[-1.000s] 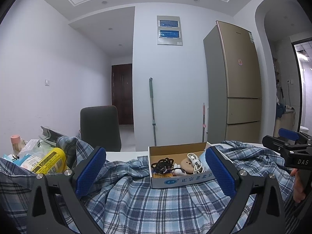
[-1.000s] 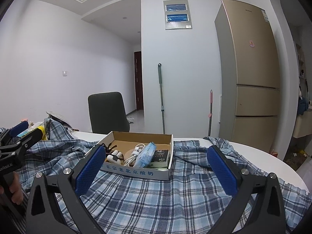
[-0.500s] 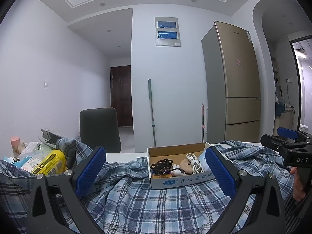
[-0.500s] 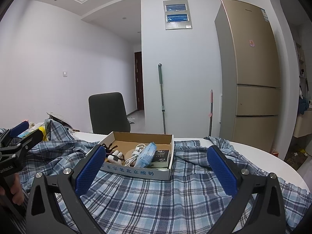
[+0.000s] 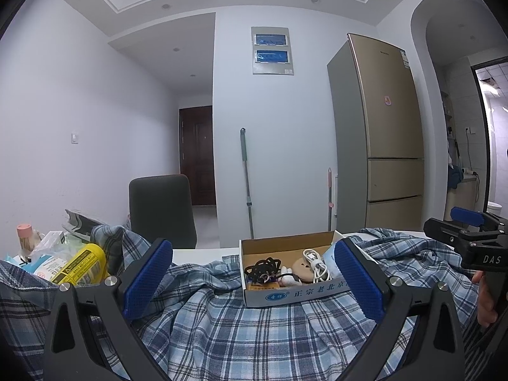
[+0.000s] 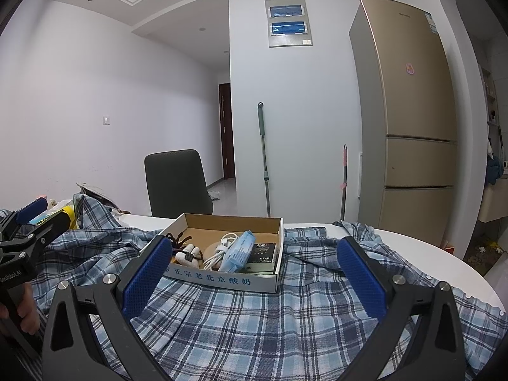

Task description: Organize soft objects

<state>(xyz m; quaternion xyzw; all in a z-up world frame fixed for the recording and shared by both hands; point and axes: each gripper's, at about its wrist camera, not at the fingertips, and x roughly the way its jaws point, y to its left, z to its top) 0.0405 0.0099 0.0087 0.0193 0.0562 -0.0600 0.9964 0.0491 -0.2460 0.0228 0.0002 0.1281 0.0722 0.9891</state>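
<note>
A blue plaid shirt [image 5: 241, 333] lies spread over the white table, also in the right wrist view [image 6: 254, 324]. A shallow cardboard box [image 5: 295, 293] sits on the shirt, holding a white cable, a black cord, a tissue pack and small items; it also shows in the right wrist view [image 6: 222, 277]. My left gripper [image 5: 254, 279] is open and empty above the shirt, just short of the box. My right gripper [image 6: 254, 273] is open and empty, also facing the box. Each gripper shows at the edge of the other's view.
A yellow bottle [image 5: 82, 265] and packets sit at the table's left end. A dark chair [image 5: 162, 209] stands behind the table. A gold fridge [image 5: 387, 133] and two mop handles stand by the back wall. The table's round edge [image 6: 470, 270] shows at right.
The left view has tipped slightly upward. The right gripper has barely moved. Both stay open over the shirt.
</note>
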